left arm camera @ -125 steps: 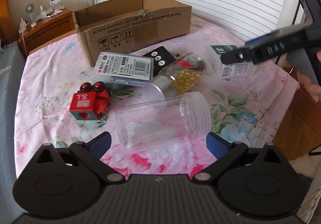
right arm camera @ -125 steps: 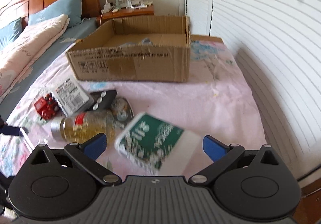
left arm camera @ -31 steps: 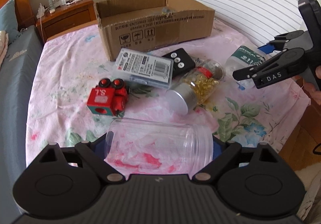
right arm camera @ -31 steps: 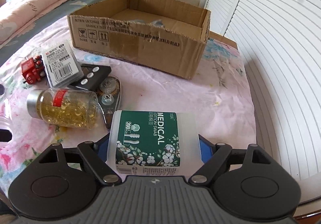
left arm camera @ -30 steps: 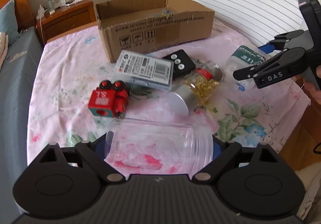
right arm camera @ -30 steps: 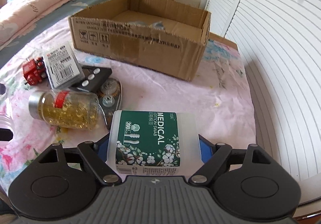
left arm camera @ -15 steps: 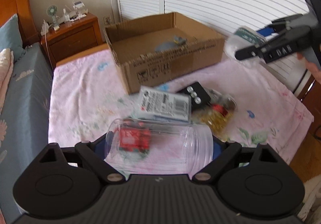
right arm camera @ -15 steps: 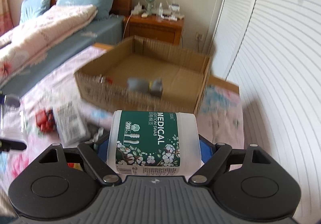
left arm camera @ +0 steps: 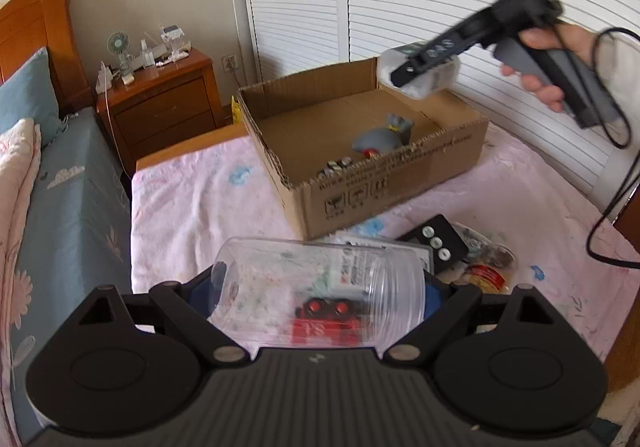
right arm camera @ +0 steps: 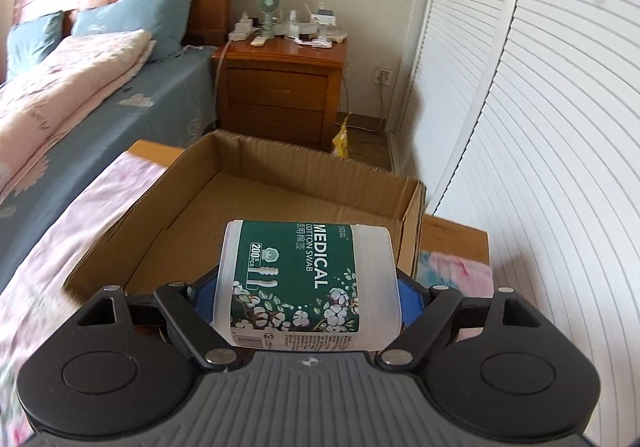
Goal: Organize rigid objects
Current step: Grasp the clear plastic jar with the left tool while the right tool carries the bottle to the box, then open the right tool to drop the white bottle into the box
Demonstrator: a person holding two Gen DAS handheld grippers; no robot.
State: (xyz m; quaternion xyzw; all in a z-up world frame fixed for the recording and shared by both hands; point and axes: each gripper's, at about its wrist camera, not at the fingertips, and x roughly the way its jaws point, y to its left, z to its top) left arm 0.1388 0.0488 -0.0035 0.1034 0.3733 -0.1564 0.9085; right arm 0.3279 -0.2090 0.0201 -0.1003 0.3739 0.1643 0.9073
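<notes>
Both tools loaded: right tool (right arm camera: 308,297) clamped on cotton swab tub (right arm camera: 308,287) above cardboard box (left arm camera: 384,191), left tool (left arm camera: 316,297) clamped on clear jar (left arm camera: 320,295); remote (left arm camera: 434,243) and others remain on the bed.

green floral swab tub (right arm camera: 308,287); brown box (left arm camera: 384,183); pink floral cloth (left arm camera: 200,207).

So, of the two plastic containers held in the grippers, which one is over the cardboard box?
The cotton swab container with the green label, in the right gripper, is over the cardboard box. The clear empty jar in the left gripper is short of it.
</notes>
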